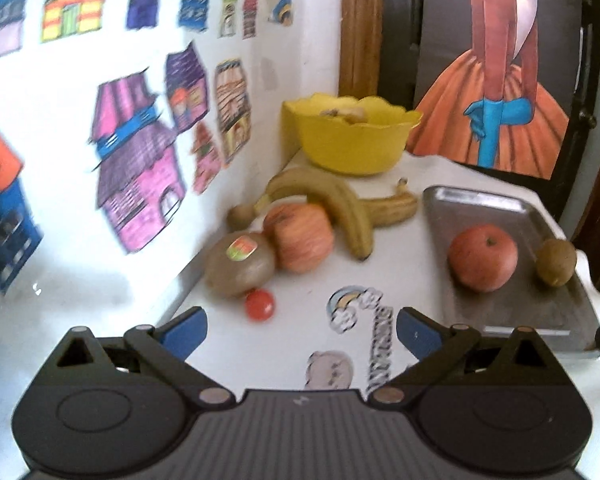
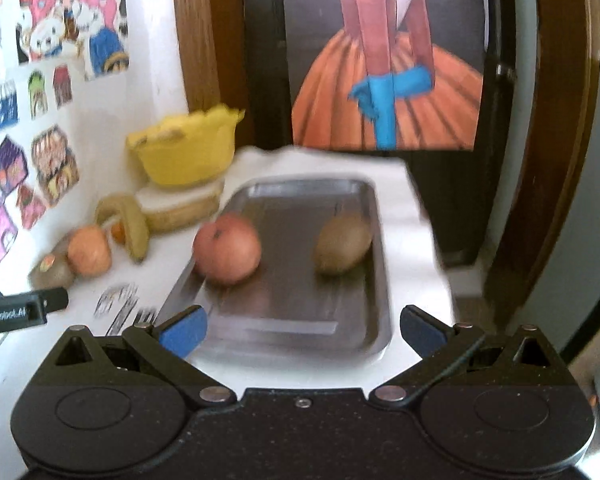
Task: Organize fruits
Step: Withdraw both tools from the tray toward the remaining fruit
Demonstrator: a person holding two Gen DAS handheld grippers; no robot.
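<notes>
Now we hold both the left gripper (image 1: 302,330) and right gripper (image 2: 302,330) spread wide and empty, while beside the metal tray (image 1: 476,200) waits a firm, probably smooth apple (image 1: 300,238), best pinched across its round middle.

White table (image 1: 300,280) holds tray (image 1: 496,204), bowl (image 1: 352,148), fruit (image 1: 300,236).

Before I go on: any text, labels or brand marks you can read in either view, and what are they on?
"GenRobot.AI", first letter unsure: on the black left tongs body, seen from the right wrist.
Kiwi sticker: print too blurred to read.
Table sticker lettering: blurred, unreadable.
Wall drawings: no legible words.
</notes>
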